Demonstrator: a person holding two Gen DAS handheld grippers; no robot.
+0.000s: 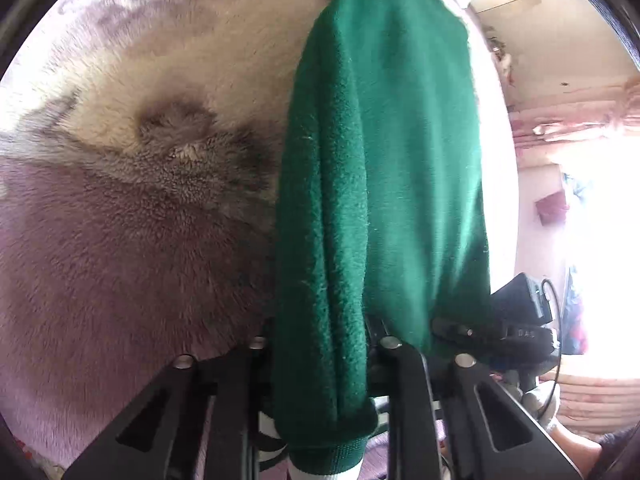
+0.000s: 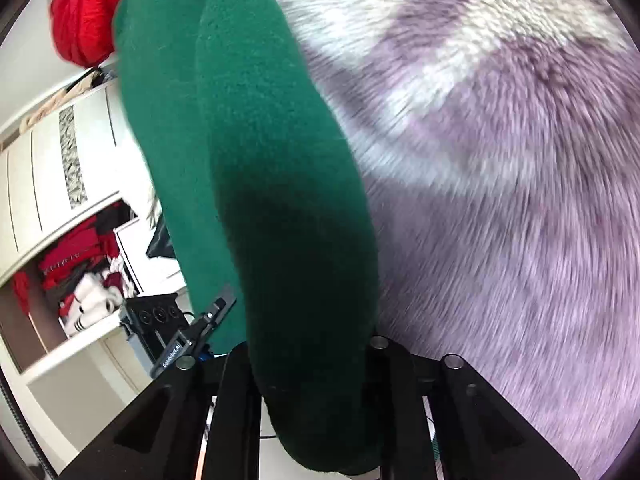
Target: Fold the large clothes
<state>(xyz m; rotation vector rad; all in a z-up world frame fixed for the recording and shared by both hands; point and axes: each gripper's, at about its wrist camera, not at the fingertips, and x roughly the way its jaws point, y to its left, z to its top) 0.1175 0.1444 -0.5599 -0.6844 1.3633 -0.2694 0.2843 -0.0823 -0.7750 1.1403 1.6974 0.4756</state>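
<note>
A dark green fleece garment (image 1: 380, 160) hangs lengthwise in front of the left wrist camera. Its folded sleeve runs down between my left gripper's fingers (image 1: 256, 350). The ribbed, white-striped cuff (image 1: 328, 454) lies at the base of the jaws. My left gripper (image 1: 324, 344) is shut on this fabric. In the right wrist view the same green garment (image 2: 248, 140) fills the middle as a thick fold and passes between the black fingers (image 2: 378, 346). My right gripper (image 2: 310, 346) is shut on it. Both fingertip pairs are largely covered by cloth.
A fluffy purple, grey and cream blanket (image 1: 120, 240) (image 2: 500, 200) lies under the garment. White shelves (image 2: 60, 168) with red and white clothes stand at left, with a red puffy item (image 2: 84, 12) above. A person's hand (image 1: 576, 444) shows at lower right.
</note>
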